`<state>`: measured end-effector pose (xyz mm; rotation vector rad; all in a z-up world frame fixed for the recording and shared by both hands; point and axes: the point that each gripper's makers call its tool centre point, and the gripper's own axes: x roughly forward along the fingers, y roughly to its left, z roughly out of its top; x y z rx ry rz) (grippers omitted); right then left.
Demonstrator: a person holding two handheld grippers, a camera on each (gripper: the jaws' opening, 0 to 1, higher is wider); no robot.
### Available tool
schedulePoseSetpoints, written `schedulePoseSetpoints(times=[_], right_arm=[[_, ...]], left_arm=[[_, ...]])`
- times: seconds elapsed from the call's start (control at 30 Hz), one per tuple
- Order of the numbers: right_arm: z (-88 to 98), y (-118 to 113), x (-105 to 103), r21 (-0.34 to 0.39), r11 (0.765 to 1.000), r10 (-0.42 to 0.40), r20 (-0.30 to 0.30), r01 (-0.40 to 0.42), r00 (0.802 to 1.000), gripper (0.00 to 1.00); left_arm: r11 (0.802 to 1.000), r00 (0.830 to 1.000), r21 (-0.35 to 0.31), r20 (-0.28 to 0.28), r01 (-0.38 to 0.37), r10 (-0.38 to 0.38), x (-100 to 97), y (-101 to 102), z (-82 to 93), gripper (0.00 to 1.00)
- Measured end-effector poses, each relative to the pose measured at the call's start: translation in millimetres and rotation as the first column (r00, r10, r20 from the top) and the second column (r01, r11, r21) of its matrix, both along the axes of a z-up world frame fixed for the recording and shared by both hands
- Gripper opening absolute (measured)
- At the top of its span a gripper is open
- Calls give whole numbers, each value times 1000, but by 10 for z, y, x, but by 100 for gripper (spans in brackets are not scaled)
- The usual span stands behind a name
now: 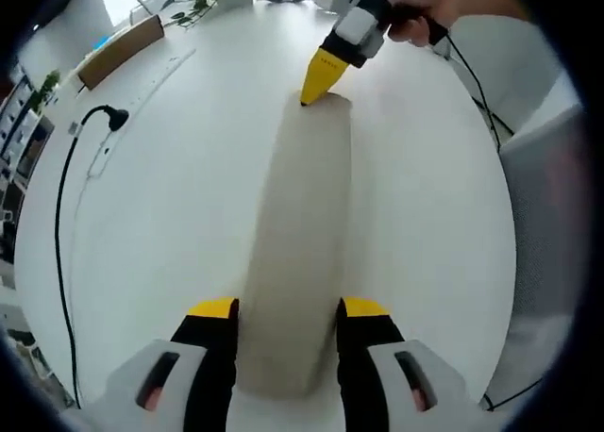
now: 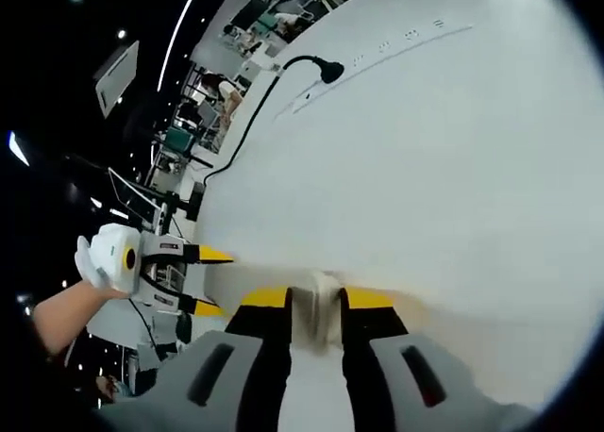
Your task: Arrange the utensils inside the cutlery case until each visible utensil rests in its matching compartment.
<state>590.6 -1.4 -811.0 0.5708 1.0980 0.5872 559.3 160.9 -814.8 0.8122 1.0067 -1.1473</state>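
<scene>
Left tongs [image 1: 287, 311]: jaws set apart, one on each side of the near end of a long beige cutlery case [image 1: 300, 243]. The inner faces sit right against the case's sides; it looks like a grip across the case's width.

The case lies flat and closed on the white bench [image 1: 170, 215], running straight away from the left tongs toward the far side.

Right tongs [image 1: 316, 89], seen from the left gripper view: yellow tips pressed together at the far end of the case, held by a person's hand [image 1: 422, 8]. In the right gripper view the right tongs [image 2: 315, 302] have the end of the cutlery case [image 2: 315, 309] pinched between the jaws, with only a narrow gap, taken up by the case.

From the right gripper view the left tongs [image 2: 212, 281] appear at the left, yellow tips on either side of the case's other end, held in a white-gloved hand [image 2: 106, 259].

A black cable with a plug [image 1: 106, 119] lies on the bench well to the left of the case. No utensils can be seen; case contents cannot be told.
</scene>
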Motion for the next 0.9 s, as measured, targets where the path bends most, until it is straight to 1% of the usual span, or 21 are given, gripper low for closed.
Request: schedulePoseSetpoints(times=[0.03, 0.1, 0.17, 0.2, 0.3, 0.37, 0.43, 0.47, 0.53, 0.57, 0.63, 0.73, 0.77, 0.83, 0.9], right_arm=[[-5, -9, -29, 1, 1000, -1, -1, 1, 1000, 17], [-4, 14, -171, 10, 1000, -19, -10, 19, 1000, 17], [-9, 23, -248, 13, 1000, -18, -2, 18, 1000, 18], [-6, 46, -335, 22, 999, -41, -18, 41, 999, 18], [11, 68, -487, 25, 999, -42, -15, 43, 999, 18], [32, 87, -581, 15, 999, -47, -7, 47, 999, 18], [42, 89, -617, 6, 998, -58, 8, 58, 998, 18], [50, 104, -652, 4, 998, -64, 16, 64, 998, 18], [51, 109, -673, 5, 998, -70, 14, 70, 997, 18], [57, 112, -689, 5, 997, -79, 14, 79, 997, 18], [67, 135, -730, -1, 997, -75, 13, 75, 997, 18], [68, 136, -733, -2, 997, -77, -1, 77, 997, 18], [70, 142, -731, -6, 998, -65, 9, 65, 998, 18], [68, 141, -727, 1, 998, -70, 5, 70, 998, 19], [62, 136, -727, 27, 994, -103, -7, 103, 995, 19]], left_arm=[[1000, 1000, -6, -4, 1, -1, -25, -1, -2, 42], [1000, 1000, -24, -4, -9, 9, -89, -8, -4, 42], [999, 1000, -40, -2, -29, 29, -155, -21, -7, 42], [999, 1000, -40, -5, -30, 29, -185, -26, -8, 42], [1000, 1000, -23, 4, 3, -3, -296, -23, -22, 42], [1000, 1000, -23, 7, 8, -8, -347, -26, -22, 42], [1000, 999, -23, 34, 10, -9, -368, -30, -32, 42], [1000, 998, -23, 60, 18, -17, -366, -28, -39, 42], [999, 996, -29, 79, 33, -30, -383, -33, -43, 42], [999, 998, -37, 67, 7, -5, -380, -29, -48, 43], [999, 997, -35, 68, 27, -24, -404, -24, -51, 43], [999, 998, -33, 65, 28, -26, -400, -26, -55, 43], [999, 998, -36, 62, 28, -25, -398, -27, -56, 43], [999, 999, -40, 46, 18, -16, -385, -29, -67, 44], [999, 999, -41, 38, 10, -8, -397, -31, -72, 44]])
